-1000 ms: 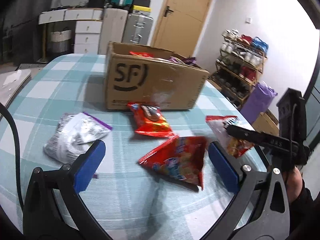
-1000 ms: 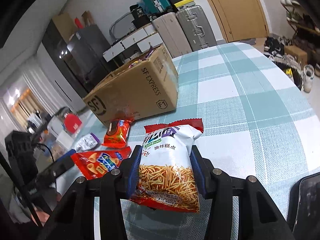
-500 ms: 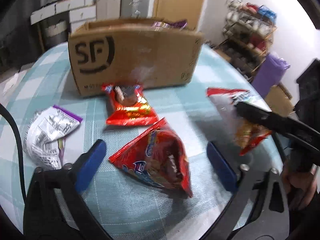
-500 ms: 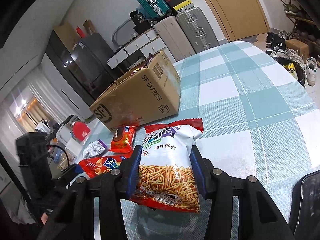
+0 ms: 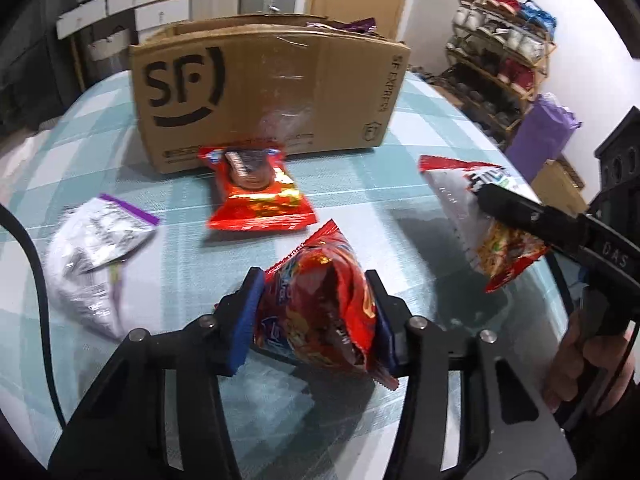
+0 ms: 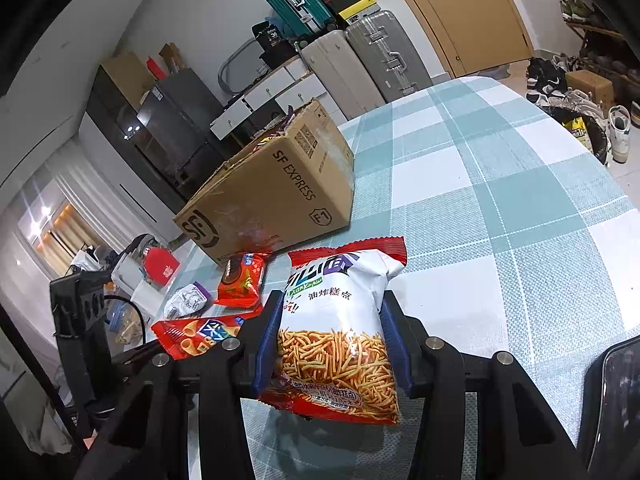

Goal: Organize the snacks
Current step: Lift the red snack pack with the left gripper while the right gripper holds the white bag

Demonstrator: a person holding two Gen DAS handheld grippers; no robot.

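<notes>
Snacks fill both grippers at this moment. A red crisp bag (image 5: 320,304) sits crumpled between the fingers (image 5: 244,320) of the left gripper (image 5: 316,320), whose jaws have just been closing and now pinch it at its sides, its pointed end aimed forward beyond the fingertips. A white noodle-snack bag (image 6: 336,344) is clamped between the fingers of the right gripper (image 6: 334,344), its long axis running straight out ahead of them, red top seam farthest away. The cardboard box (image 5: 268,92) stands ahead of both sets of fingers, its open top above the bags' level. Between the left fingertips and the box wall lies a red biscuit pack (image 5: 256,196) on the tabletop (image 5: 400,184), and a silver pouch (image 5: 92,252) rests off to their left. Either bag probably must rise over the near wall.
</notes>
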